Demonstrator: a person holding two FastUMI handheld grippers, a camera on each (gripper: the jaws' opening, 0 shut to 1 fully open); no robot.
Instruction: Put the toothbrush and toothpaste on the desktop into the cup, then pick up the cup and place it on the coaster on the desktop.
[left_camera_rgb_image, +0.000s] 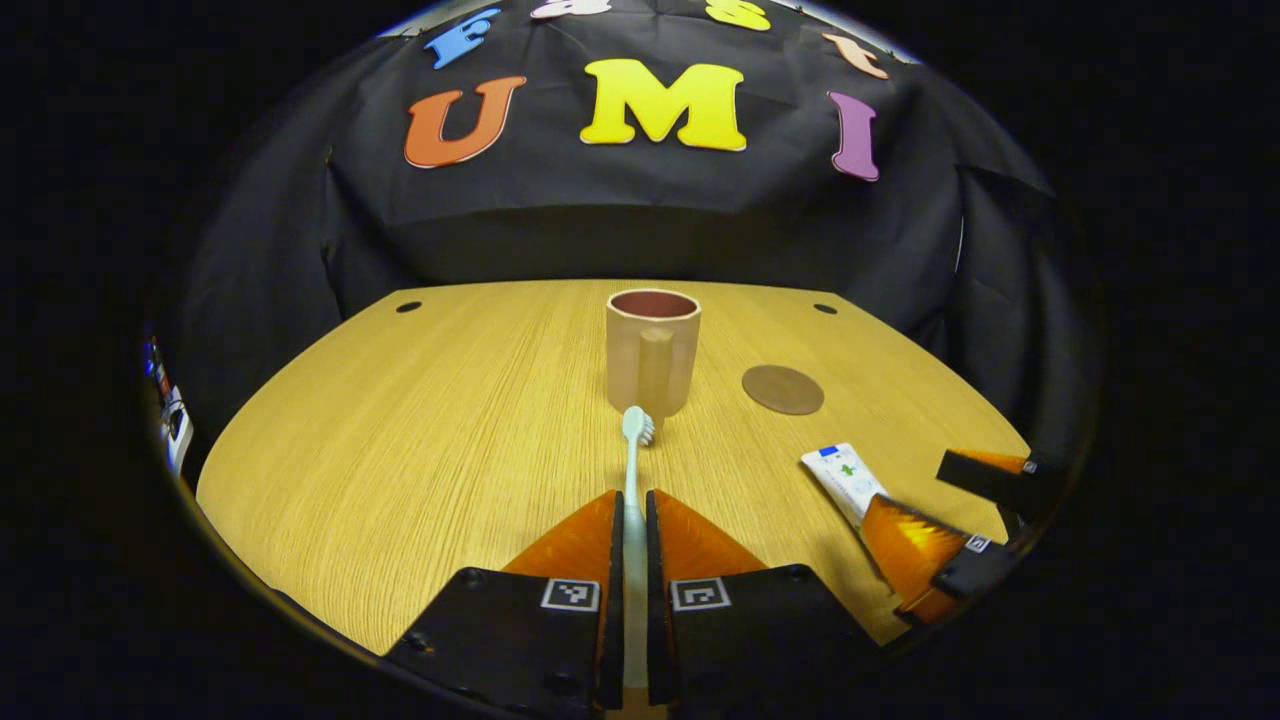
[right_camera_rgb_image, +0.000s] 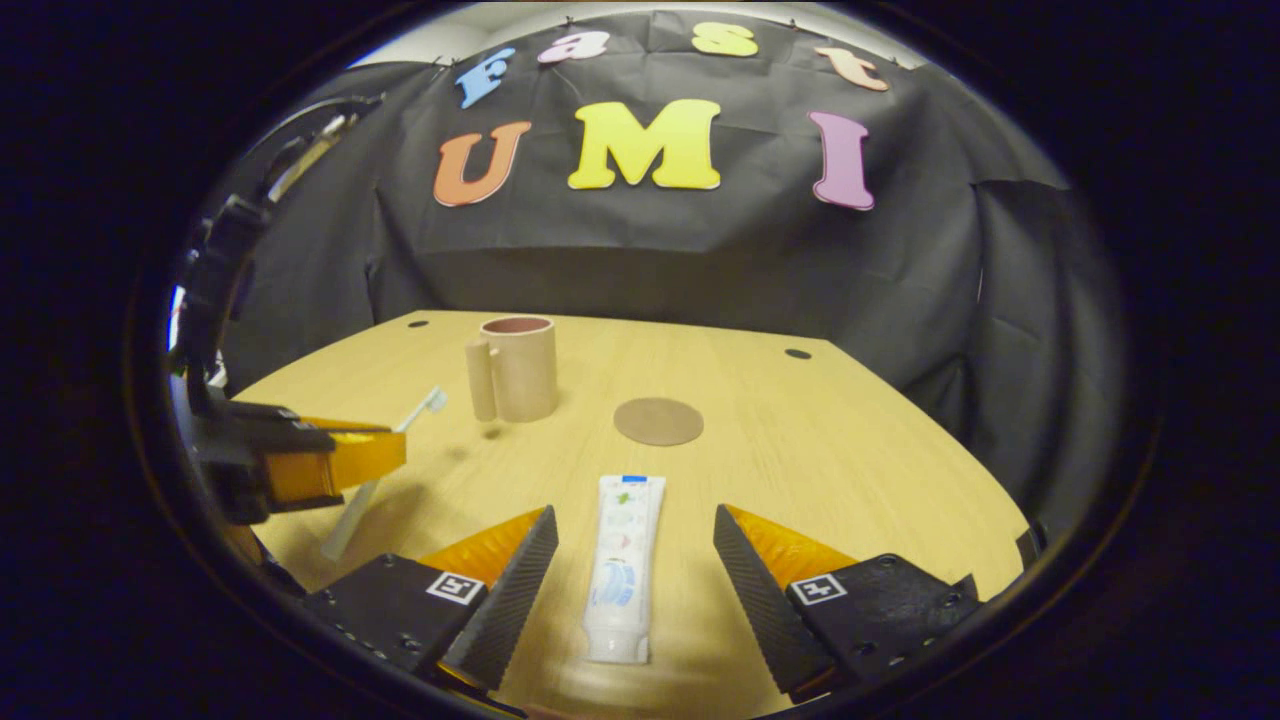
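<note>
Pale plastic toothbrush (left_camera_rgb_image: 633, 450): clenched in your left hand-held gripper (left_camera_rgb_image: 632, 520), lifted, head just short of the tan handled ceramic cup (left_camera_rgb_image: 652, 350).
White toothpaste tube (right_camera_rgb_image: 622, 560): flat on the wooden bench (left_camera_rgb_image: 450, 420), between your right hand-held gripper's (right_camera_rgb_image: 630, 560) spread fingers, ungrasped.
Round brown coaster (right_camera_rgb_image: 658, 421): right of the cup, bare.
Outstanding: both items into the cup, then the cup onto the coaster.
Obstructions: none seen.

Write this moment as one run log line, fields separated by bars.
left gripper: shut on toothbrush | right gripper: open around toothpaste | cup: empty | coaster: bare
</note>
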